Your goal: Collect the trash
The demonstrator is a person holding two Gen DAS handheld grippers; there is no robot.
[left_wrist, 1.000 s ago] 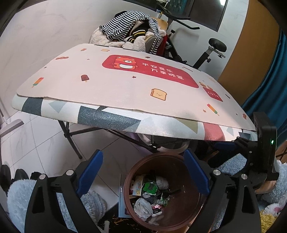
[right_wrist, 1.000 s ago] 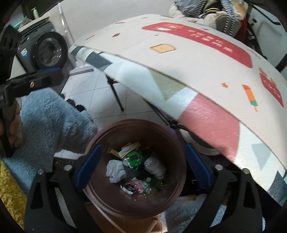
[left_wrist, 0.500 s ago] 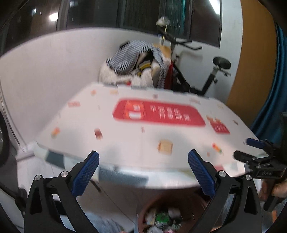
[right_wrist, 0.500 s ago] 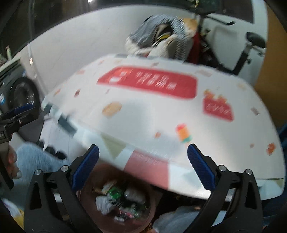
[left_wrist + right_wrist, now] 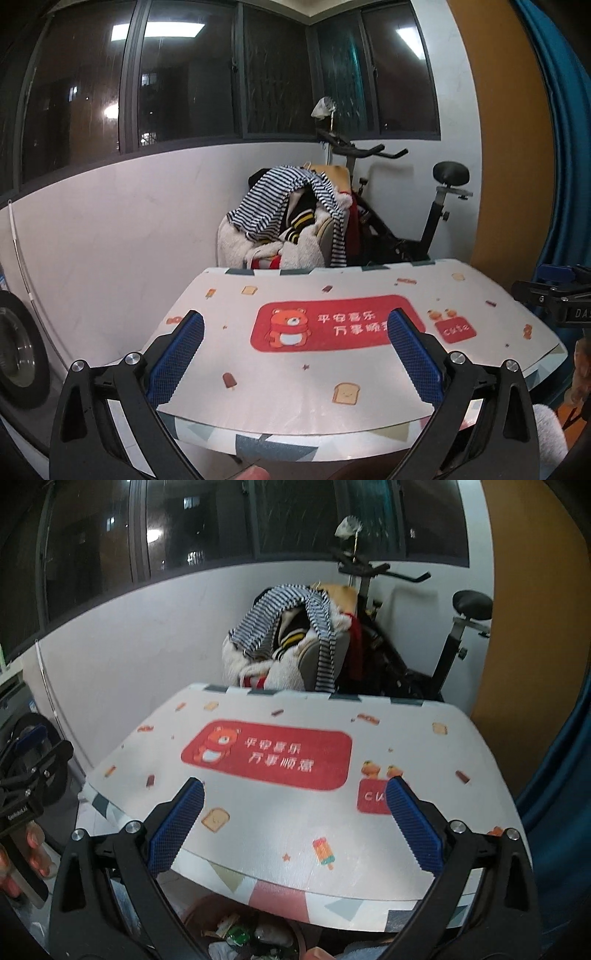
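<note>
My left gripper [image 5: 295, 354] hangs open over the near edge of the table [image 5: 332, 391], which is covered by a printed mat, and its blue pads [image 5: 177, 354] have nothing between them. My right gripper [image 5: 295, 827] is open and empty as well, above the same edge further right. Below the table front, at the bottom of the right wrist view, shows the rim of a brown bin [image 5: 199, 919] with crumpled trash [image 5: 240, 936] inside. No trash lies on the mat that I can see. A hand [image 5: 33, 849] holding the left gripper shows at the left of the right wrist view.
Behind the table stand a chair heaped with clothes [image 5: 288, 218] and an exercise bike [image 5: 388, 221] against the white wall. A washing machine [image 5: 14, 350] is at the left, and a blue curtain [image 5: 554, 147] hangs at the right.
Both grippers have risen from just over the bin, below the table edge, to above the tabletop and tilted up. The bin has dropped to the bottom of the right wrist view.
</note>
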